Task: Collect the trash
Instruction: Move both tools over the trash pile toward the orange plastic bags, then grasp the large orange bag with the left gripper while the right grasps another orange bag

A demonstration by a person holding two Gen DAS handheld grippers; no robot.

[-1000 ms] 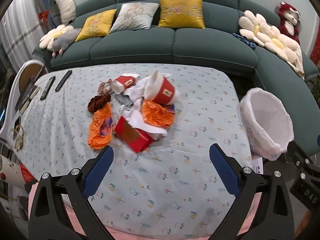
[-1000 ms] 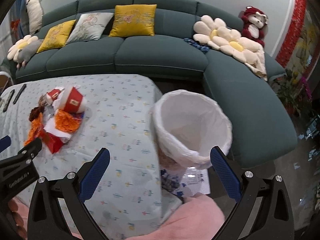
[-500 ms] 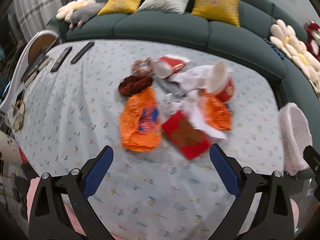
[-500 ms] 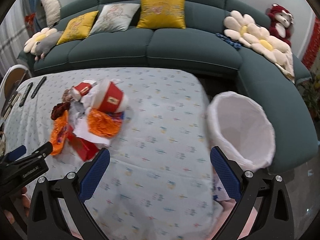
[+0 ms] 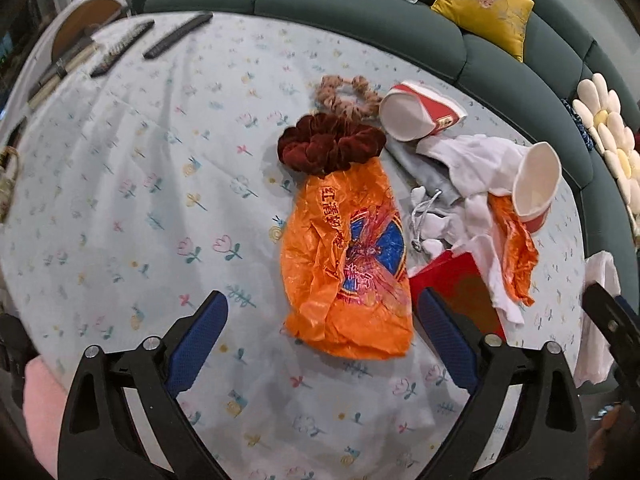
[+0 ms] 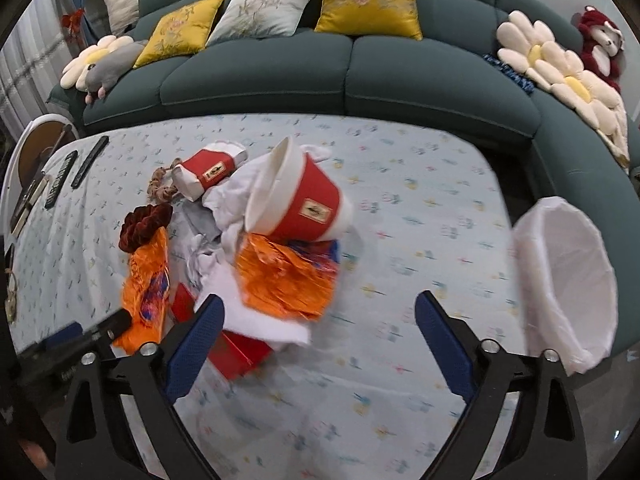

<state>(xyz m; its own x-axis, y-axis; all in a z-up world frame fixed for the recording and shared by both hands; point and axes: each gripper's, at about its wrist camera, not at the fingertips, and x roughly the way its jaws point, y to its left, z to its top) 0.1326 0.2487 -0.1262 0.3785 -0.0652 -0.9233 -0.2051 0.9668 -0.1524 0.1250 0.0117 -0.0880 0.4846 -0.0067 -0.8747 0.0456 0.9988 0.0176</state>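
On the floral tablecloth [image 5: 120, 200] the orange bag [image 5: 348, 264] lies lengthwise toward the left gripper [image 5: 320, 320], both grippers' jaws spread, empty.

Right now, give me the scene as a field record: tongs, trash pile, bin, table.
left tongs: open, empty, low over the orange wrapper
right tongs: open, empty, facing the pile
pile: big red paper cup tipped on its side, small red cup on its side, second orange wrapper, red box, white cloth, dark red scrunchie
bin: white-lined trash bin off the table's right edge, nothing visible inside
table: floral tablecloth; remotes at far left
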